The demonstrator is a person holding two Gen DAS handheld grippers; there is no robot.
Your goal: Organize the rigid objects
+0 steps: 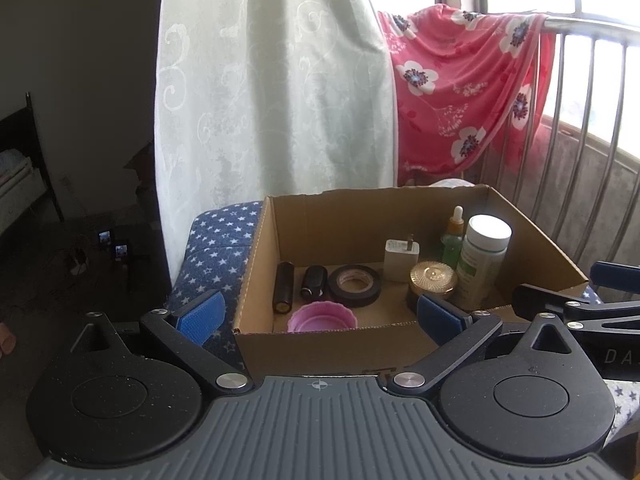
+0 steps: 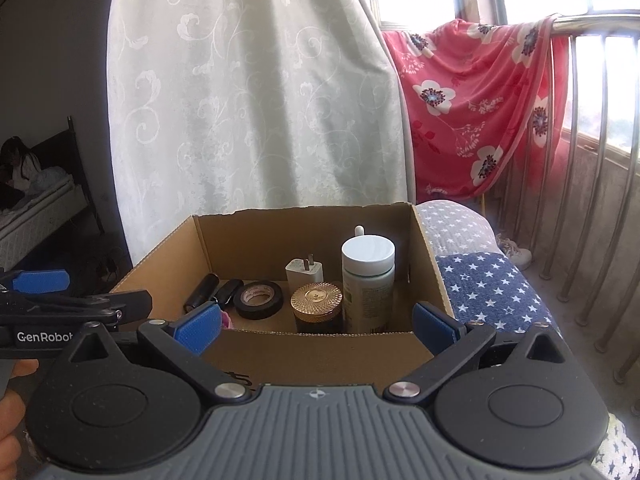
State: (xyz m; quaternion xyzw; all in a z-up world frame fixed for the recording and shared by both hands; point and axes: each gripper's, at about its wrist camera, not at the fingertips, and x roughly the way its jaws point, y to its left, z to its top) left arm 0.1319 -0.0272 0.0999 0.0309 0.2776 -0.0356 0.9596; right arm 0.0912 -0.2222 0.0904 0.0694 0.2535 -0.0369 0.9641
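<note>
An open cardboard box sits on a star-patterned cushion. Inside lie a black cylinder, a small black object, a roll of black tape, a pink scalloped lid, a white charger, a gold-lidded jar, a white-capped bottle and a green dropper bottle. My left gripper hangs open before the box's near wall, holding nothing. My right gripper is open and holds nothing, also at the near wall.
A white patterned curtain hangs behind the box. A red floral cloth drapes over a metal railing at the right. The blue star cushion extends right of the box. A bed stands far left.
</note>
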